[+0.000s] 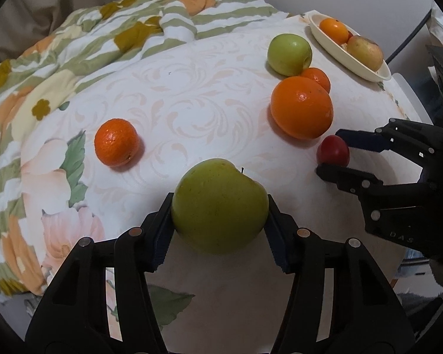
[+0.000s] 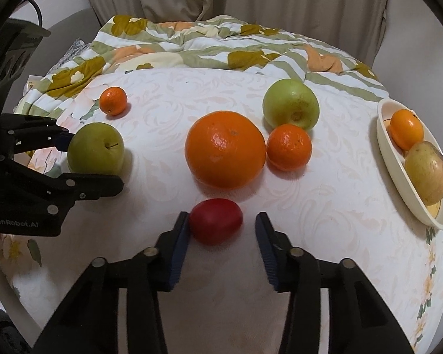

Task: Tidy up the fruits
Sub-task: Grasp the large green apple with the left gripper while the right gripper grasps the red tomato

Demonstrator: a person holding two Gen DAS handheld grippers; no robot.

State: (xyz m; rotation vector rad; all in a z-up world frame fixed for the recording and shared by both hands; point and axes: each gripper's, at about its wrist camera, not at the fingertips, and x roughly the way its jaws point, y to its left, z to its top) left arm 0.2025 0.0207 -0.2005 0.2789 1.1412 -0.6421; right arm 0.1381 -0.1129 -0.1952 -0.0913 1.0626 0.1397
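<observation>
The left gripper (image 1: 219,199) is clamped on a round yellow-green apple (image 1: 218,206) that rests on the white floral-patterned tablecloth (image 1: 192,103), its blue pads pressing both sides. The right gripper (image 2: 221,216) has its jaws around a small oval red fruit (image 2: 215,224) just in front of the large orange (image 2: 225,149); the left wrist view shows both fingers against it, while its own view shows a slim gap at one pad. A cream oval dish (image 2: 398,174) holding fruit sits at the table's right edge.
</observation>
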